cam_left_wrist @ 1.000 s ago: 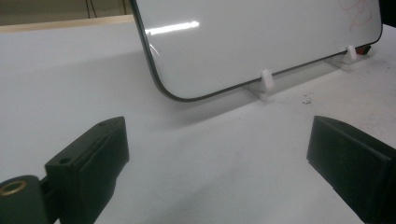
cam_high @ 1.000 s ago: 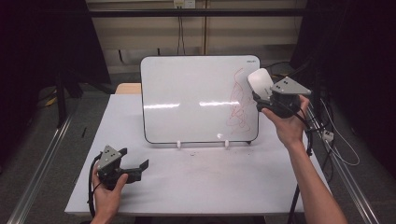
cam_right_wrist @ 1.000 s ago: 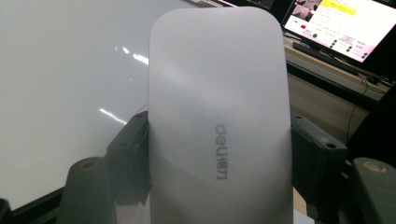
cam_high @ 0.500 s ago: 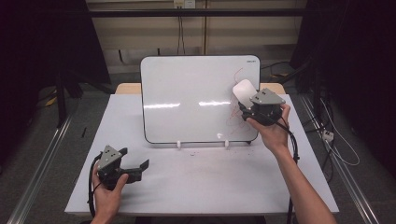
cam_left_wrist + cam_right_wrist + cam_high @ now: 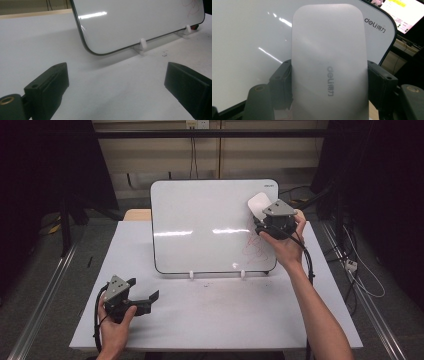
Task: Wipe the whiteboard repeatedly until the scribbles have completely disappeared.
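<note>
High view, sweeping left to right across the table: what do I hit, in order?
left gripper → whiteboard → red scribble → right gripper clamped on the white eraser

whiteboard (image 5: pixel 210 227) upright on table (image 5: pixel 210 320)

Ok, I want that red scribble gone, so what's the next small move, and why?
Probably bring the right gripper down the whiteboard, pressing the eraser onto the red scribble. The eraser sits clamped near the board's upper right corner, above the marks, which remain unwiped.
</note>
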{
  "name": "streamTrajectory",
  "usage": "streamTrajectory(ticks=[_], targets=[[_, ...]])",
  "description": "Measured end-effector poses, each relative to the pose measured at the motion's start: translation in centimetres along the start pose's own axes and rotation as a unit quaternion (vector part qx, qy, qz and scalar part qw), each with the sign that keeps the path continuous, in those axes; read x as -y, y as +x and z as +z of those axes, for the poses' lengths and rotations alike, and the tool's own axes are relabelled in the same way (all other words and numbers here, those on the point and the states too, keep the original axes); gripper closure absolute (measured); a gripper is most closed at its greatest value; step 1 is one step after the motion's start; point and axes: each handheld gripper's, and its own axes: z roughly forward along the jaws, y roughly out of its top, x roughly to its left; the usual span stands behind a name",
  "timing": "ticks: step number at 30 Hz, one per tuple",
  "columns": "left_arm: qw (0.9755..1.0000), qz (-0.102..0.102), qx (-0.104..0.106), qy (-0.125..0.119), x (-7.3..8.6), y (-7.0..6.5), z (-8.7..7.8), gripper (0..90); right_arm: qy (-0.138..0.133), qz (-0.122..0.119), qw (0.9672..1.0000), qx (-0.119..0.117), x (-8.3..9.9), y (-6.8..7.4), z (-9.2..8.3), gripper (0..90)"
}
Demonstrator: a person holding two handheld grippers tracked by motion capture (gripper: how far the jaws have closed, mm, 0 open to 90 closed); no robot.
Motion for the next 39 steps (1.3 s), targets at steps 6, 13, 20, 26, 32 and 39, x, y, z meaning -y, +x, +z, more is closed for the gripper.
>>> streamTrajectory(ticks=[6,13,20,26,32,39], targets=[[1.0000,0.001,0.001,0.000,0.0,0.0,0.0,5.4,0.019,-0.013,0.9995,0.022,0.3,0.5,1.3,31.6],[1.0000,-0.001,-0.002,-0.001,0.1,0.2,-0.2,5.4,0.016,-0.006,0.9998,0.014,0.4,0.2,1.5,31.6],[1.0000,-0.006,-0.007,-0.003,0.1,0.2,-0.4,5.5,0.018,-0.011,0.9996,0.016,0.5,0.6,1.5,31.6],[1.0000,-0.005,-0.005,0.000,0.1,0.2,-0.3,5.5,0.021,-0.012,0.9997,0.004,0.9,1.3,1.4,31.6],[1.0000,-0.007,-0.003,0.001,0.1,0.1,-0.1,5.5,0.025,-0.025,0.9993,-0.010,1.5,2.7,1.2,31.6],[1.0000,-0.002,-0.001,0.002,0.1,0.1,-0.1,5.5,0.028,-0.063,0.9970,-0.034,2.2,5.5,0.8,31.6]])
